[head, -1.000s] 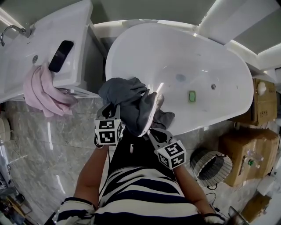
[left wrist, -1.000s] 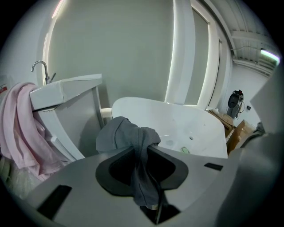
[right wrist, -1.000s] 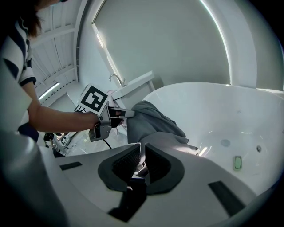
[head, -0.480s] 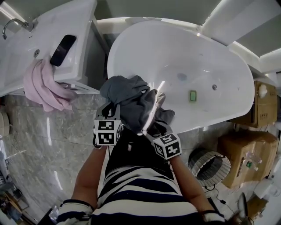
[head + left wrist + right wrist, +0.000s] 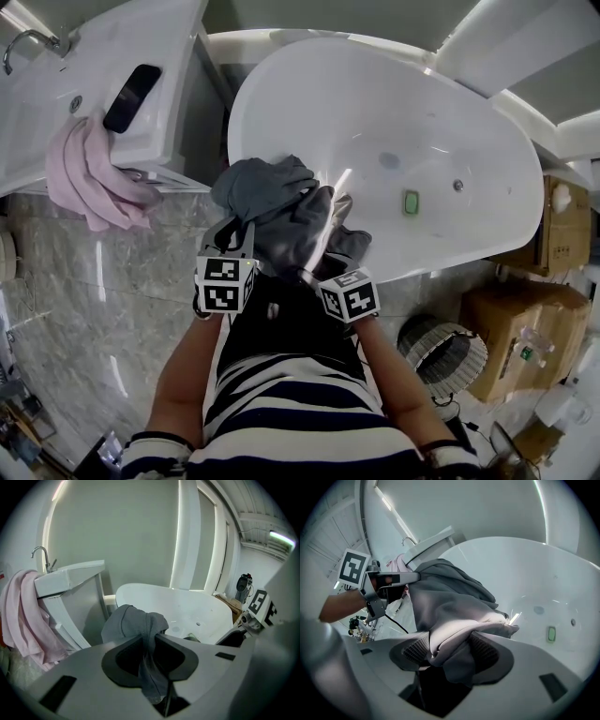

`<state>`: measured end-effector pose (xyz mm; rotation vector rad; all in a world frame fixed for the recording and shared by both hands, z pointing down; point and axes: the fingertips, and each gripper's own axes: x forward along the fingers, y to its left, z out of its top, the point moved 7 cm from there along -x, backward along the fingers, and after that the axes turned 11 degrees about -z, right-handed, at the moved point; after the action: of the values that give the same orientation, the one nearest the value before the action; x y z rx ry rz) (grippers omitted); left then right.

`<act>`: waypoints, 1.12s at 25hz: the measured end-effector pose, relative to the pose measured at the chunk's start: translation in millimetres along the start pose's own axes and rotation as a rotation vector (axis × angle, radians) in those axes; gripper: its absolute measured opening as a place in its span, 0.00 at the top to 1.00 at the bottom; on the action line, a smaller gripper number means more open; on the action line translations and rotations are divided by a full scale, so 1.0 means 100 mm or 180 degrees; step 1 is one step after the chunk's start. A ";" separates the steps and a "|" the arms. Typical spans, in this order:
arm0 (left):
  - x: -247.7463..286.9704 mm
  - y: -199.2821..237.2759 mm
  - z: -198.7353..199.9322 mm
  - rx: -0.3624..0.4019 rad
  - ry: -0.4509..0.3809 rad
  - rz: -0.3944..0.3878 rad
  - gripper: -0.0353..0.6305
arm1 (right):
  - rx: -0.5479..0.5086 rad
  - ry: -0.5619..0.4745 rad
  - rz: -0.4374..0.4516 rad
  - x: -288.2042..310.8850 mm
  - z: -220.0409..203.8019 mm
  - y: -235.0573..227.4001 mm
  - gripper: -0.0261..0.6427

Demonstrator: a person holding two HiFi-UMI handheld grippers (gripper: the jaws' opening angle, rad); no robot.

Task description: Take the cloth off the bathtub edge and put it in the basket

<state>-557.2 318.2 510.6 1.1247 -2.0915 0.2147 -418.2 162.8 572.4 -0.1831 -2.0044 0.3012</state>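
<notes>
**Head view.** The grey cloth (image 5: 272, 202) lies bunched over the near edge of the bathtub (image 5: 422, 122), part on the rim and part hanging on the person's side. The left gripper (image 5: 239, 230) meets its left part and the right gripper (image 5: 311, 270) its lower right part. The basket (image 5: 469, 361) stands on the floor to the person's right, well apart from the cloth. Judgement: the step in hand is securing the cloth before the lift. It should come up clear of the rim before it swings right, so that no trailing fold drags along the tub.

**Left gripper view.** The jaws are clamped on a narrow twist of the cloth (image 5: 133, 620). The fabric runs down between them and its bulk rises just beyond the tips. Judgement: this hold looks firm but takes in only a thin strand. It alone would leave most of the cloth dangling.

**Right gripper view.** The jaws stand wide apart and are opening. A thick fold of the cloth (image 5: 450, 592) sags between them and drapes over their tips without being pinched. Judgement: this gripper should be pushed deeper into the fold and shut on a fuller bunch, so that both holds share the weight on the way to the basket.
</notes>
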 end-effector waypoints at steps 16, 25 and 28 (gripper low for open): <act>-0.12 -0.18 -0.02 0.0042 0.0089 -0.0188 0.82 | -0.0216 -0.0456 -0.0039 -0.02 0.20 0.15 0.85; -0.25 -0.45 0.04 0.0147 0.0073 -0.0419 0.83 | 0.0111 -0.0838 -0.0130 -0.36 0.16 0.06 0.86; -0.31 -0.64 0.13 0.0230 0.0015 -0.0589 0.83 | 0.0259 -0.1067 -0.0171 -0.62 0.17 0.00 0.86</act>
<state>-503.5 294.4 468.6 1.3512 -1.9746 0.2048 -406.8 144.0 511.7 -0.0272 -2.3185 0.3993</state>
